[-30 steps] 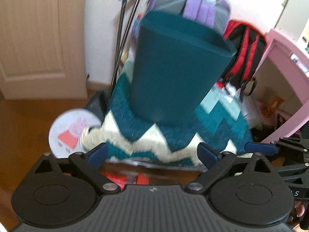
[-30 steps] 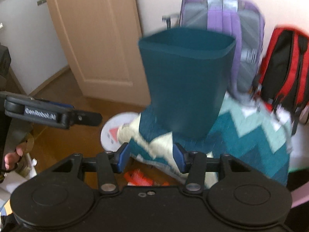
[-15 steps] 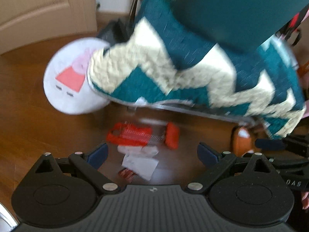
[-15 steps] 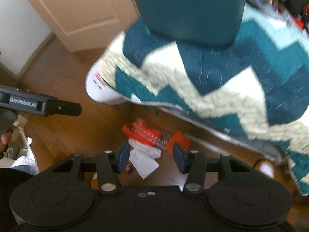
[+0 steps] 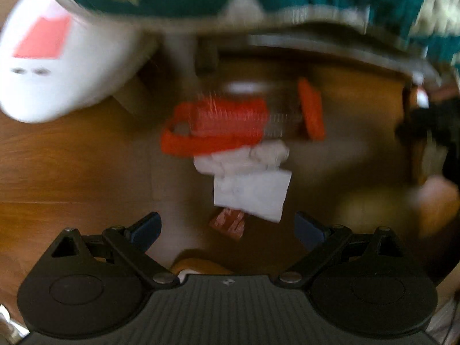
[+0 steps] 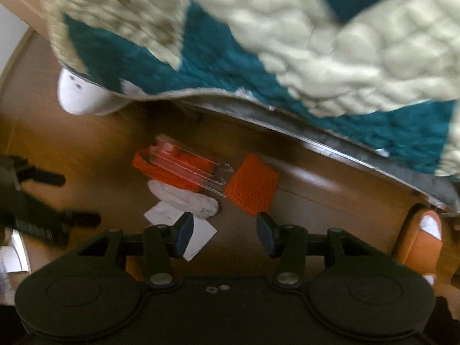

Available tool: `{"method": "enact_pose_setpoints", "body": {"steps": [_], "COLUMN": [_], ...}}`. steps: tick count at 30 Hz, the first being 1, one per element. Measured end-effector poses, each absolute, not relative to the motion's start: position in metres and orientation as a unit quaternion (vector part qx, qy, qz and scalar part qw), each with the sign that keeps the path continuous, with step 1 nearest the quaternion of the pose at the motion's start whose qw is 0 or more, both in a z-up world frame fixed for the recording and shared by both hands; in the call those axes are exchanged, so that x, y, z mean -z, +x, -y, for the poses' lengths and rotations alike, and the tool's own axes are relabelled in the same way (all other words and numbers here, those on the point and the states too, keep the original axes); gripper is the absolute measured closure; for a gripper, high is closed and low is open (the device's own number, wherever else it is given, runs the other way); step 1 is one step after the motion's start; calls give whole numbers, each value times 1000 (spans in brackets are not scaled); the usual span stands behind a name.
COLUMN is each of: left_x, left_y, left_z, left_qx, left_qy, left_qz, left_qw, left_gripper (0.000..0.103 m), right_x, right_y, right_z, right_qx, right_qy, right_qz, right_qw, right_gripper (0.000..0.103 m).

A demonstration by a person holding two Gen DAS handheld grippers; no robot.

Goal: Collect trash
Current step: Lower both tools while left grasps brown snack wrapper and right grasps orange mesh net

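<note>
The crumpled white paper [image 6: 184,201] is lying on the wood floor [image 6: 72,143] against the orange packaging [image 6: 178,166]. My right gripper [image 6: 224,230] and left gripper [image 5: 227,227] are hanging above, jaws wide, empty. I'm risking snagging the blanket [image 6: 316,43].

Motion blur smeared the red wrapper [image 5: 228,220] beyond reading. The white paper [image 6: 184,224] lay partly hidden behind one finger, and the orange slipper [image 6: 418,247] partly behind the gripper body.
</note>
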State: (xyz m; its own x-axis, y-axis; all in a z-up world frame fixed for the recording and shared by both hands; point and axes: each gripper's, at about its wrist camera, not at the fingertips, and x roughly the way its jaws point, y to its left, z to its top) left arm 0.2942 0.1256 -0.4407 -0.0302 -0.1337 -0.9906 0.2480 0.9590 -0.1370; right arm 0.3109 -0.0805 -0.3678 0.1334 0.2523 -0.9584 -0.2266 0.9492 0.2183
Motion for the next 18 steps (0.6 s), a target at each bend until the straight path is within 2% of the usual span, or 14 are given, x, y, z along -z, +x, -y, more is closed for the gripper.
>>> {"method": "enact_pose_setpoints", "body": {"steps": [9,18], "left_x": [534,583], "left_y": [261,250], "left_z": [-120,-113], "left_qx": [179,158], "left_qy": [82,93], "left_qz": [-724,-695], "left_qw": [661,695], "left_gripper": [4,5], "right_x": [458,511], "right_y": [333,334], "right_z": [52,27], "right_qx": [-166,-179], "right_qy": [-46,-119], "right_qz": [-673,-670], "right_qw": [720,711], "right_gripper": [54,54]}}
